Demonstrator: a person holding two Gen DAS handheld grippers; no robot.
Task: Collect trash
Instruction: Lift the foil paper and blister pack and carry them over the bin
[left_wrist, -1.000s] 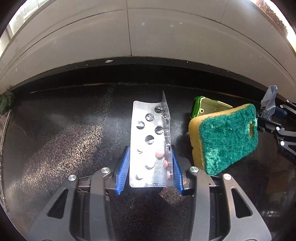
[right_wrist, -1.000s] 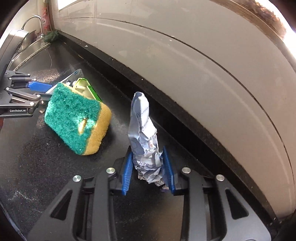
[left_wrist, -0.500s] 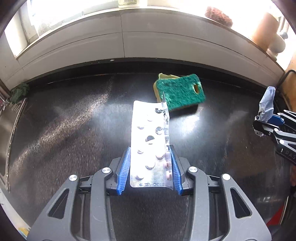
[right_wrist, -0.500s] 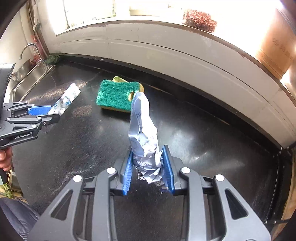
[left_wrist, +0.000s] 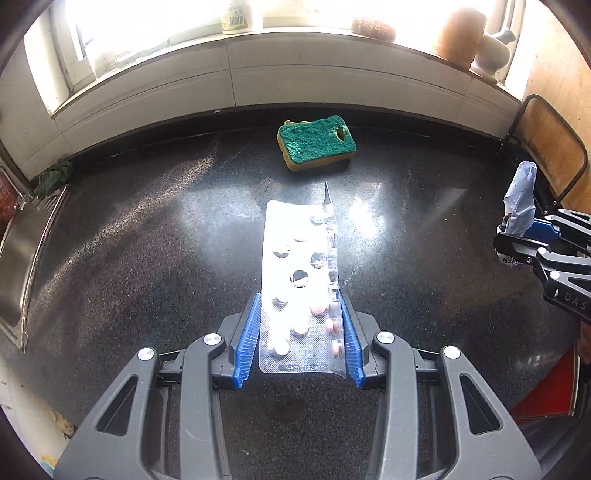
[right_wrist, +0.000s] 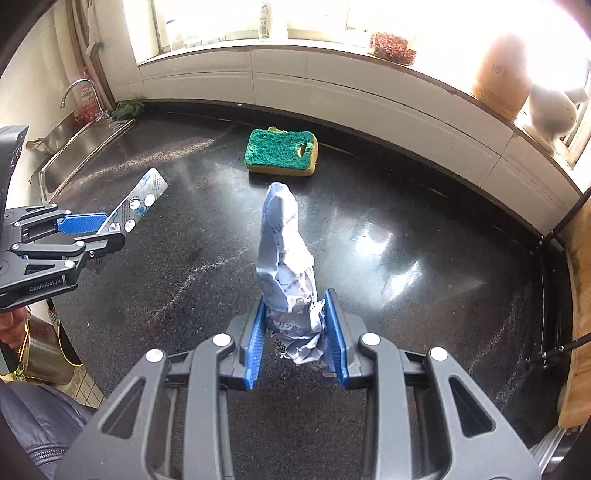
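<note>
- My left gripper is clamped on a pill blister pack, its blue pads pressing the two long edges at the near end; the rest of the strip sticks out forward above the black desk.
- My right gripper is closed on a crumpled paper wad, pinched at its lower, bunched end, with the twisted top standing up past the fingers.
- Both pieces are off the desk, in the air in front of me.
- The blister pack looks light, thin and springy; foil is peeling along one side, so I judge that squeezing harder could buckle it. Holding it across the width near one end seems sound.
- The paper looks soft and nearly weightless. It will crush rather than slip, so the dense lower part is the best hold.
- A green and yellow sponge lies on the desk near the back wall, well apart from both grippers.
- I see no bin clearly in either view.
</note>
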